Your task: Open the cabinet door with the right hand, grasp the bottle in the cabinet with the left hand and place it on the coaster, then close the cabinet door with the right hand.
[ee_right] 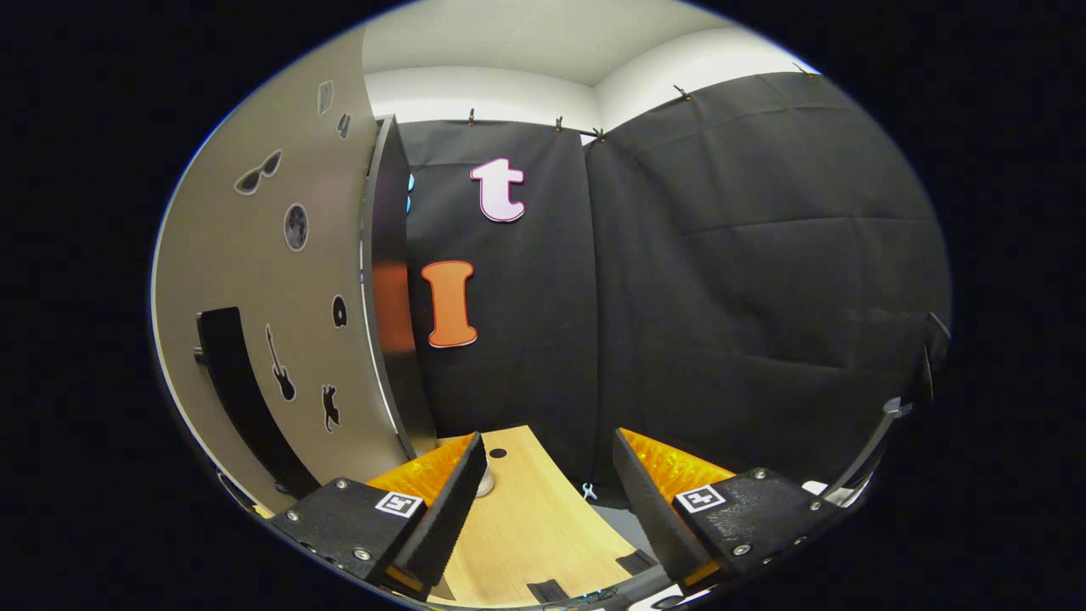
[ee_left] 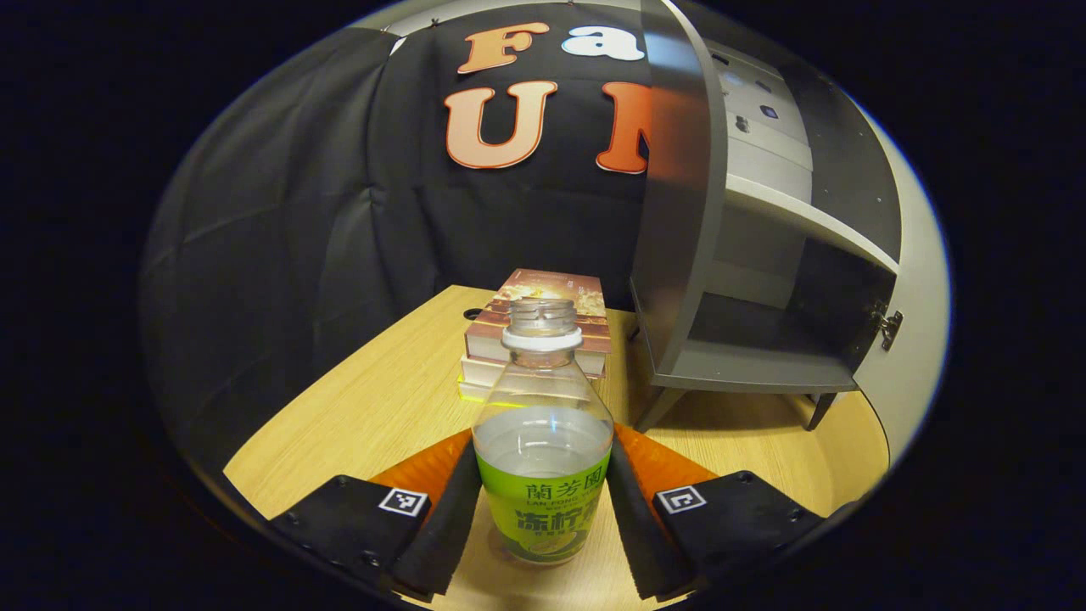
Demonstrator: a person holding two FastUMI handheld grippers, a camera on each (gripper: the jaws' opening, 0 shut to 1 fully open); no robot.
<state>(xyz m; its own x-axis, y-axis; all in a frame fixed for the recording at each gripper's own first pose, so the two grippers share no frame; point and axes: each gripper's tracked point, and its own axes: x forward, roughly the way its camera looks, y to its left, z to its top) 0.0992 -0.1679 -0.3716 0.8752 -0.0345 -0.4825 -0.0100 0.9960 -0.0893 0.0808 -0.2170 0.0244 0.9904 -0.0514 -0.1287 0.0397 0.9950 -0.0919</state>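
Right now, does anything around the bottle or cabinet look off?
One thing: the bottle, between the left hand-held gripper's fingers, has no cap though liquid is inside, so tilting could spill it. It stands upright. The cabinet door is open as expected.

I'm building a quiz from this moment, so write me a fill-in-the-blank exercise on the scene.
1. The left gripper is closed on the ____.
2. The bottle has no ____ on its neck.
3. Behind the bottle lies a stack of ____.
4. The cabinet door stands ____.

Missing words: bottle; cap; books; open
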